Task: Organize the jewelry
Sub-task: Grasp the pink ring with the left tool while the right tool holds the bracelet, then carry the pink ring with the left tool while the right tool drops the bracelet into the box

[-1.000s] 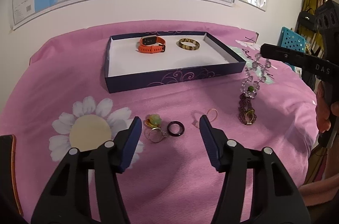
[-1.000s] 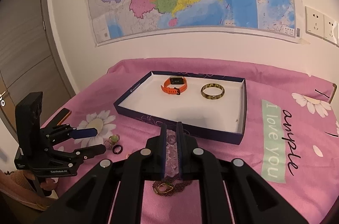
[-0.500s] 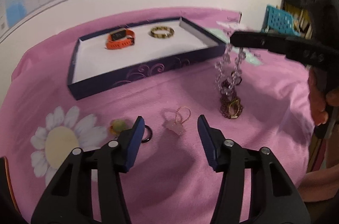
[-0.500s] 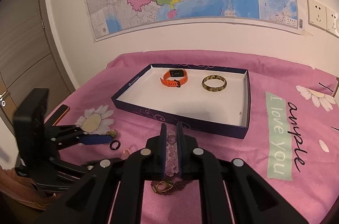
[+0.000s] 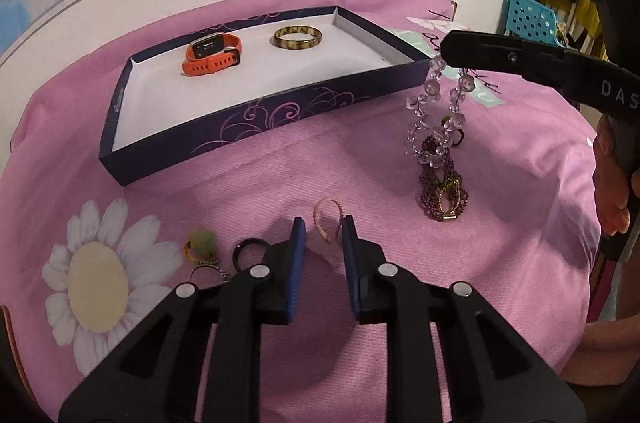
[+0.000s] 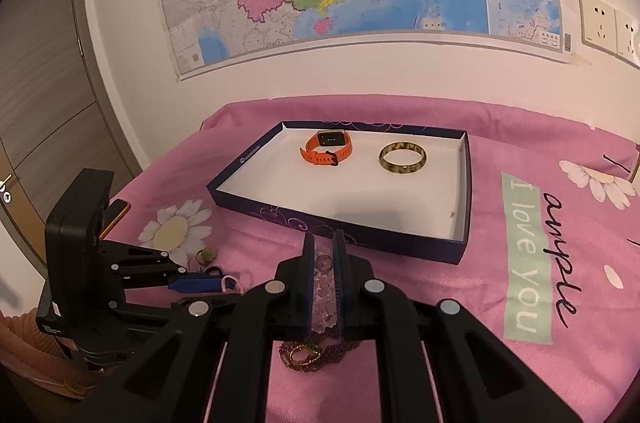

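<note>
My left gripper (image 5: 322, 223) is low over the pink cloth, and its jaws are closing on a pale pink stone ring (image 5: 327, 249). The blue pads touch the stone's sides, and its loop sticks out ahead. My right gripper (image 6: 322, 243) is shut on a strand of clear lilac beads (image 6: 323, 287). In the left wrist view the strand (image 5: 436, 111) hangs from the right gripper (image 5: 446, 47) down to a dark purple beaded bracelet (image 5: 442, 191) lying on the cloth. The dark blue tray (image 5: 256, 119) holds an orange watch (image 5: 212, 57) and a mottled bangle (image 5: 298, 37).
A green stone ring (image 5: 202, 243), a black ring (image 5: 250, 249) and a thin metal ring (image 5: 208, 269) lie left of my left gripper. A hand (image 5: 612, 183) grips the right tool. A teal basket (image 5: 532, 19) stands beyond the table's right edge, and the wall is behind the tray.
My left gripper slid right, from over the green and black rings to the pink stone ring, and its jaws narrowed around it. The right gripper kept its hold on the bead strand.
</note>
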A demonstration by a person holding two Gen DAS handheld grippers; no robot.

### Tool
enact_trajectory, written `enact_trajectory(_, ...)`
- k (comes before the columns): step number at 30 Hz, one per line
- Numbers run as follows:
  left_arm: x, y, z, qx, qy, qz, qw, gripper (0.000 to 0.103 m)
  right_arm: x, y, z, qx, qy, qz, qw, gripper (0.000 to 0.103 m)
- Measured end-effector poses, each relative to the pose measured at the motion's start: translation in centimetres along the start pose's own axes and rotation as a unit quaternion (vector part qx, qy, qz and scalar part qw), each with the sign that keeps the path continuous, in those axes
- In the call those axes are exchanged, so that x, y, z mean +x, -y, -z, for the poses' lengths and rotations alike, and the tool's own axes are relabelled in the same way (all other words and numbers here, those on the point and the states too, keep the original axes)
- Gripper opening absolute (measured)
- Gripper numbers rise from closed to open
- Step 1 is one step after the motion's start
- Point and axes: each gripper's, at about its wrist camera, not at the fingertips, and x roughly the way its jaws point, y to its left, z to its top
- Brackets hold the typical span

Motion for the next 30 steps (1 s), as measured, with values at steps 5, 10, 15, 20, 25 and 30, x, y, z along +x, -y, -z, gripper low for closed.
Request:
enact_trajectory(5, -1.0, -0.5, -0.6, -0.01, 0.014, 0.006, 0.9998, 0.019, -0.1, 0.0, -0.7, -0.005, 0.005, -0.001, 1.0, 0.007)
enact_trajectory(10, -2.6, -1.6, -2.2, -0.022, 0.039, 0.01, 0.9989, 0.019, -0.2, 0.0, -2.0, -0.013, 0.015, 0.001, 1.0, 0.008)
enact_trajectory(15, -3.4, -2.8, -4.2, -0.026, 0.06, -0.004, 0.9978, 0.019, -0.3, 0.0, -3.7, -0.023, 0.028, 0.004, 0.999, 0.008)
enact_trajectory(20, -3.4, -3.9, -5.8, -0.028, 0.072, -0.017, 0.9969, 0.019, 0.1, 0.4, -5.7, -0.026, 0.037, 0.007, 0.999, 0.008)
enact_trajectory(25, -3.0, -5.0, -7.5, -0.03, 0.081, -0.027, 0.9959, 0.019, 1.2, 1.2, -7.2, -0.02, 0.04, 0.014, 0.999, 0.007)
enact_trajectory(30, -1.8, -6.5, -9.1, -0.045, 0.079, -0.022, 0.9957, 0.019, 2.8, 2.2, -8.3, -0.003, 0.038, 0.017, 0.999, 0.008)
